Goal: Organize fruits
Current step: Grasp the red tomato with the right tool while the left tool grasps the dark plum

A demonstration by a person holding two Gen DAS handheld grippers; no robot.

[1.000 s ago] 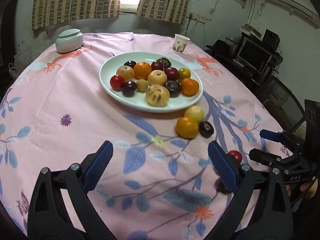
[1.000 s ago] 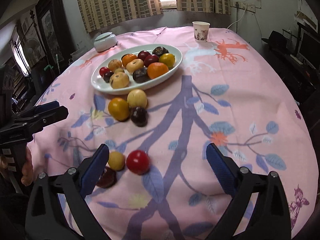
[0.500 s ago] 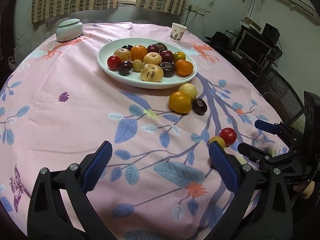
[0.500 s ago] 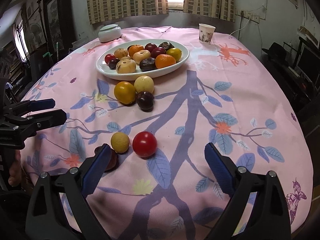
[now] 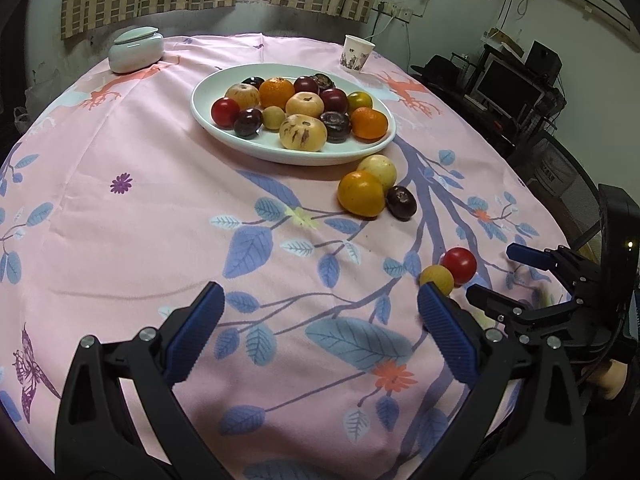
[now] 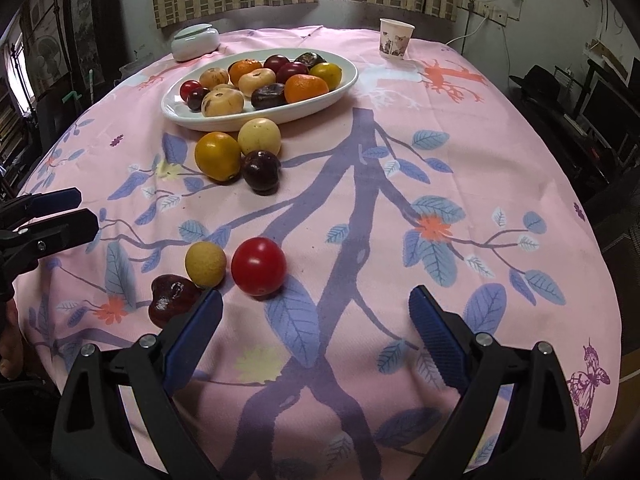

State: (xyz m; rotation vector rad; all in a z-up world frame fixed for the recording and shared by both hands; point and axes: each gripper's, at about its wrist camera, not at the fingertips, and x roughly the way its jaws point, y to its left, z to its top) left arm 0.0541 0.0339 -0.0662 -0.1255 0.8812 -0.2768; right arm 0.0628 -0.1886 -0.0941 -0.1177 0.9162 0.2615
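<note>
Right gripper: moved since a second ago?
Yes. The right gripper backed away from the plate; the red fruit now lies further ahead of it.

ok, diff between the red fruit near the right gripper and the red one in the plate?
The loose red fruit lies on the tablecloth, outside the plate; the plate's red fruit sits at its left end. The loose one touches only a small yellow fruit; the plated one is packed among several. Both are round, glossy and red. Relative size can't be told at this distance.
</note>
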